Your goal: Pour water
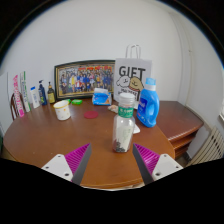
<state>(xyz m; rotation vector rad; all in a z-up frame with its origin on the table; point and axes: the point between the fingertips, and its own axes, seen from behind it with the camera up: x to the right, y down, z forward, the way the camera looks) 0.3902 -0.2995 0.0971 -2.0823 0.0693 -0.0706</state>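
A clear plastic bottle [123, 126] with a white cap stands upright on the round wooden table [50, 140], just ahead of my fingers and slightly right of the middle between them. My gripper [110, 162] is open, its magenta pads [78, 158] spread wide with only bare tabletop between them. A white cup [63, 110] stands on the table to the left, well beyond the fingers. The bottle's lower part looks dark; I cannot tell how full it is.
Behind the bottle stand a grey "GIFT" bag [131, 76] and a blue detergent jug [149, 103]. A framed picture [84, 78] leans on the wall, with small bottles [36, 95] at the left. A red coaster [91, 114] and a blue box [101, 97] lie mid-table.
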